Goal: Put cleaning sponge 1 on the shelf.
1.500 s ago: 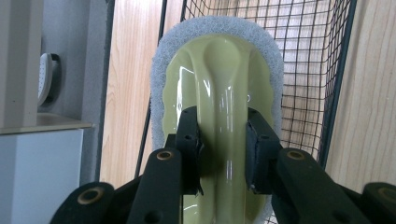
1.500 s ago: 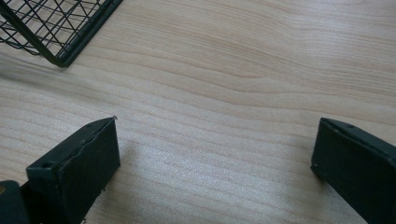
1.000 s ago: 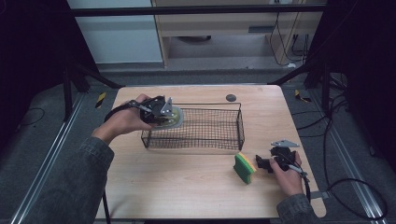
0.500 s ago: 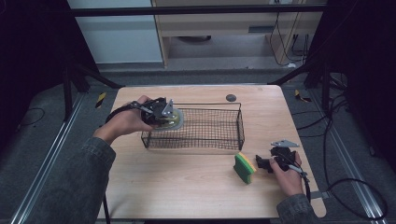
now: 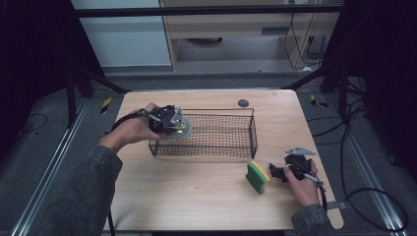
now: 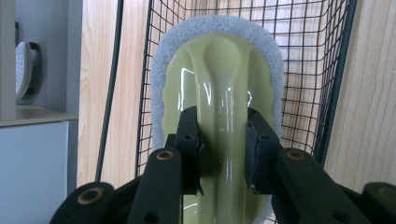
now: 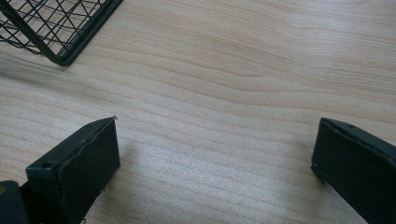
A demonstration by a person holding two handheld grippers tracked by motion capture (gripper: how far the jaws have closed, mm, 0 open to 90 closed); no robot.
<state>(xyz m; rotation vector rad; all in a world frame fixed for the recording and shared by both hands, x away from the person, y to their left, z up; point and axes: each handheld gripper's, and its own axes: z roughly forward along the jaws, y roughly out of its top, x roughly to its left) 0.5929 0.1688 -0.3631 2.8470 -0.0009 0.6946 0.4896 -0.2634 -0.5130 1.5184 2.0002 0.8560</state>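
The wooden table (image 5: 196, 196) carries a black wire basket (image 5: 216, 135), which serves as the landmark here. At the basket's left end the left gripper (image 5: 169, 123) holds a scrubbing pad with a pale green handle (image 6: 224, 93); its jaws are clamped on the handle's raised ridge, and the pad's grey fleece rim sits against the basket's mesh, at the wall of that end. In front of the basket's right corner, apart from it, a green and yellow sponge (image 5: 257, 177) stands on edge. Just right of the sponge, the right gripper (image 5: 282, 169) rests low over bare wood with its jaws spread wide and nothing between them. Behind the basket's right half a small dark disc (image 5: 243, 103) lies on the table.
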